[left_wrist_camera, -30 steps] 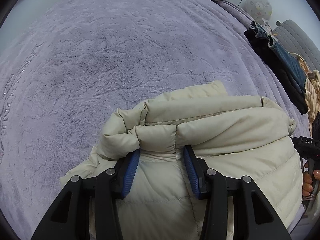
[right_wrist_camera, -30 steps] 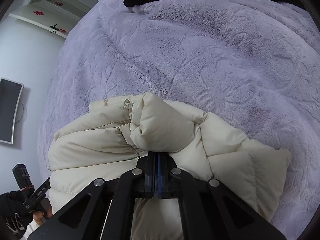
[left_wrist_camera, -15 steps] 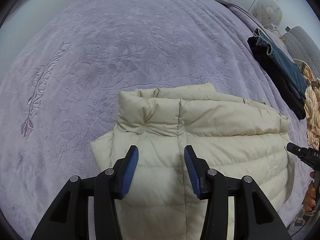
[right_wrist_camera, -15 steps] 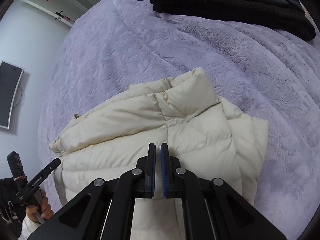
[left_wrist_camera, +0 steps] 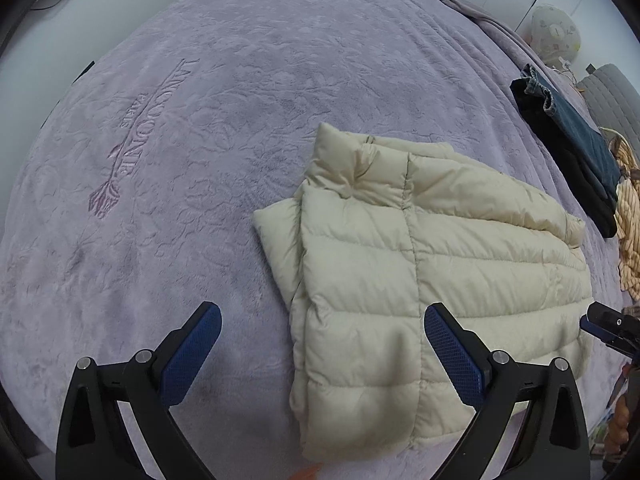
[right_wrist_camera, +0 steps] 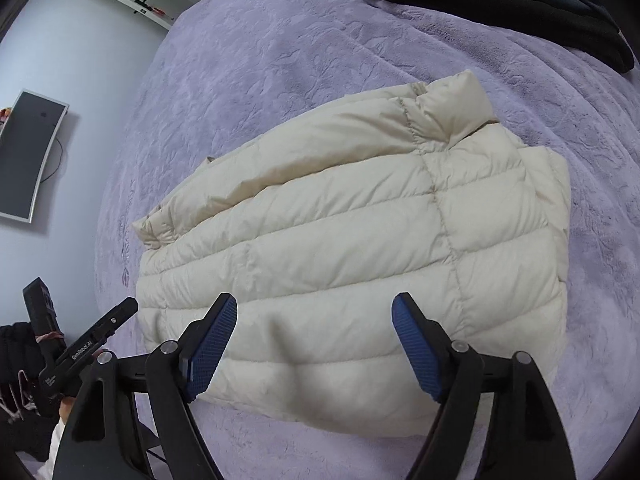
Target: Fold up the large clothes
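1 cream puffer jacket (left_wrist_camera: 420, 264), folded, on bed just ahead of both claws. 1 purple blanket (left_wrist_camera: 200, 120) covering bed. 2 claws: left claw (left_wrist_camera: 322, 338) & right claw (right_wrist_camera: 314, 330), 2 blue pads each, jaws opening, nothing btwn them. 1 stack of dark clothes (left_wrist_camera: 568, 144) far ahead-right of left claw: 1 pair jeans on 1 black item. 1 wall monitor (right_wrist_camera: 28, 156) far left of right claw.

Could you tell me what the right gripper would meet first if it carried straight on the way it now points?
Most likely the folded jacket. The right gripper points down at its quilted body, jaws opening with nothing pinched between them. Depth is hard to judge, but nothing shows between pads and jacket.
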`<state>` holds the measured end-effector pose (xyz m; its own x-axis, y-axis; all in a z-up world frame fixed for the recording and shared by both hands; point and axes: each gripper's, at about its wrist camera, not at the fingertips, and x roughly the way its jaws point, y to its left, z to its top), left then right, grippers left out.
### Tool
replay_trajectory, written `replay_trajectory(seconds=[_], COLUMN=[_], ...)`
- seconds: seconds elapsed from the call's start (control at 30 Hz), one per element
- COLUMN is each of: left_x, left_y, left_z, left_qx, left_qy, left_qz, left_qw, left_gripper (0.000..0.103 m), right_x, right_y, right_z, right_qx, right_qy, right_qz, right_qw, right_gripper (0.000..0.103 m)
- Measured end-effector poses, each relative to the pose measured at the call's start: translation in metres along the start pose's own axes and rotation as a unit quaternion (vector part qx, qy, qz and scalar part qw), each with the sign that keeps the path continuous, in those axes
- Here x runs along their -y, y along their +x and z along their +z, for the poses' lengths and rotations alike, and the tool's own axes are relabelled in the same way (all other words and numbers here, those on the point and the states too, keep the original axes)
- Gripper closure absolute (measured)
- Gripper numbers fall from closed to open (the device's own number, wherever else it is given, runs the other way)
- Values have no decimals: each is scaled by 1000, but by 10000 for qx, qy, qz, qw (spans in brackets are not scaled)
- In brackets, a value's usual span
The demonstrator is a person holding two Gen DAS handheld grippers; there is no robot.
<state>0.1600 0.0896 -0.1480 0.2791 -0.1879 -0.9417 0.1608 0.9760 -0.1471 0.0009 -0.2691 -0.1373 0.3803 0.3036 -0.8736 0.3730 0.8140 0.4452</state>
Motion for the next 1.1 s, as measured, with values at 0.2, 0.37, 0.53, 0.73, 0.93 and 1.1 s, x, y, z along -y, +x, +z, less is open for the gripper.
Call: replay_trajectory(seconds=[0.2, 0.37, 0.53, 0.73, 0.93, 1.1], left_x=[-26, -46, -61, -64, -60, -48], left_y=[4, 14, 25, 45, 68, 81], left_z=[-15, -20, -20, -16, -13, -9], left_qx=[-88, -230, -372, -548, -685, -690], left_qy=[-354, -714, -1058, -1053, -1030, -894], left_qz=[23, -376, -1211, -1851, -2337, -2521], left_qw=[9993, 9965, 9863, 9755, 9644, 9611], left_gripper=[1, 1, 1, 1, 1, 1], right_x=[-16, -23, -35, -42, -42, -27], right_y=[8, 4, -5, 19, 54, 90], right_z=[-19, -22, -12, 1, 8, 10], right_qx=[-186, -90, 322, 114, -37, -215], right_qy=[-320, -424, -533, -589, -805, -720], right_qz=[-315, -365, -374, -159, -159, -47], right_qw=[9988, 9984, 9974, 9981, 9966, 9972], right_gripper=[5, 5, 19, 88, 88, 92])
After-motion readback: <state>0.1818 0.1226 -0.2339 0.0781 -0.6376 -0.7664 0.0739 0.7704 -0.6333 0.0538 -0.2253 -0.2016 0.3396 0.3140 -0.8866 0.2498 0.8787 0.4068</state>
